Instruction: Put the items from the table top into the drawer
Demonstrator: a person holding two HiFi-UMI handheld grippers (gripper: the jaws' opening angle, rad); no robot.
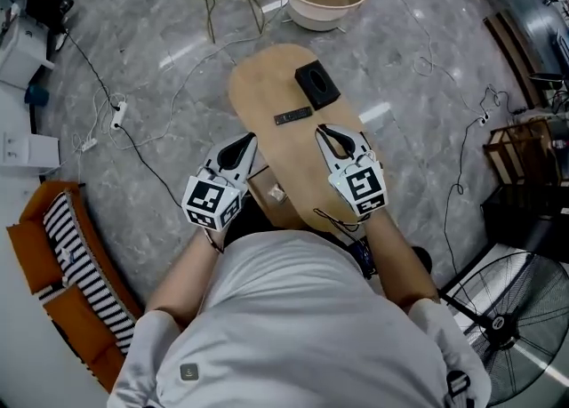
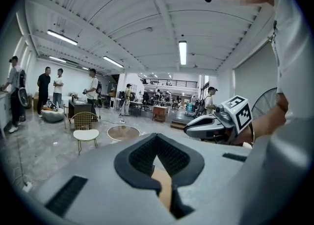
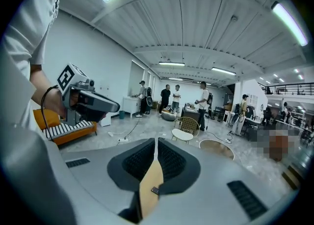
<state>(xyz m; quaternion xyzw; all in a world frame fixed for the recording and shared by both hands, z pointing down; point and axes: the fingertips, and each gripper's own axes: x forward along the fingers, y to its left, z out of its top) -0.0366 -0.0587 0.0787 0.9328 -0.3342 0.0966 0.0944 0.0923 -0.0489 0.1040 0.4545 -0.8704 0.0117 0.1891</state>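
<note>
**Left gripper view: contents**

Left gripper (image 2: 157,139): jaws together at the tips, nothing between the pads. Strip of tan table top (image 2: 165,192) visible through the gap behind the tips. Close to the right of the jaws: right gripper (image 2: 190,131), marker cube (image 2: 238,113) on top. Ahead and left of the tips: chair (image 2: 86,134), round white seat, gold wire back. Straight ahead, on the floor: round basin (image 2: 123,132). Far ahead, left: standing people (image 2: 44,87). Far right: fan (image 2: 265,104).

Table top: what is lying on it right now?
A black box and a flat black bar lie on the wooden table top. The right gripper and the person's body cover its near end.
</note>
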